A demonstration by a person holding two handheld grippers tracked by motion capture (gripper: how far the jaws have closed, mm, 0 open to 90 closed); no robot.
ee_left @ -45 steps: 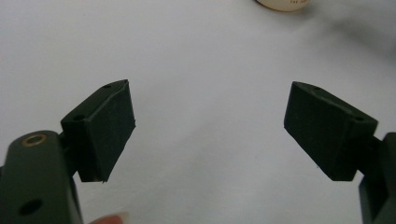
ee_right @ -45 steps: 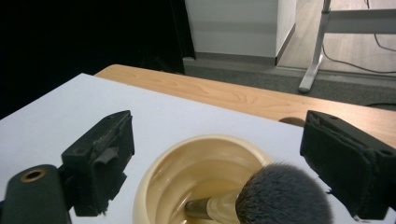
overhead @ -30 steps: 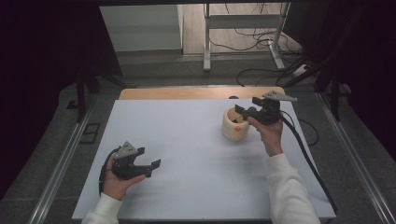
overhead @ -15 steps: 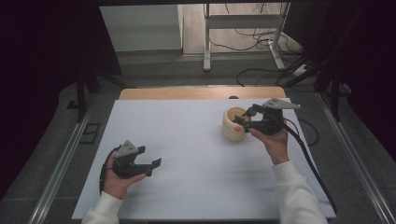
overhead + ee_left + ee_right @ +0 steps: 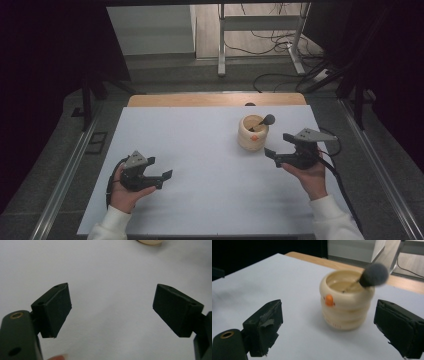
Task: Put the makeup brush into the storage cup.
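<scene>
A cream ribbed pot (image 5: 252, 134) with an orange knob stands on the white table right of centre. A thin stick with a grey round head (image 5: 268, 119) leans in it. My right gripper (image 5: 274, 156) is held just to the pot's right and nearer the person, open, with nothing between its jaws. In the right gripper view the pot (image 5: 347, 307) and the grey head (image 5: 373, 275) sit ahead of that gripper (image 5: 329, 305). My left gripper (image 5: 163, 179) rests open at the front left. In its own view the left gripper (image 5: 112, 290) spans bare table.
The white table top (image 5: 200, 150) ends in a wooden strip (image 5: 215, 100) at the far edge. Metal rails (image 5: 65, 175) run along both sides. Beyond lie a grey floor, table legs and cables (image 5: 280, 80). The pot's base (image 5: 150, 242) shows at the top of the left gripper view.
My right gripper has drawn back from the top of the pot toward the person and to the right, and the stick stays in the pot. The left gripper has not moved.
</scene>
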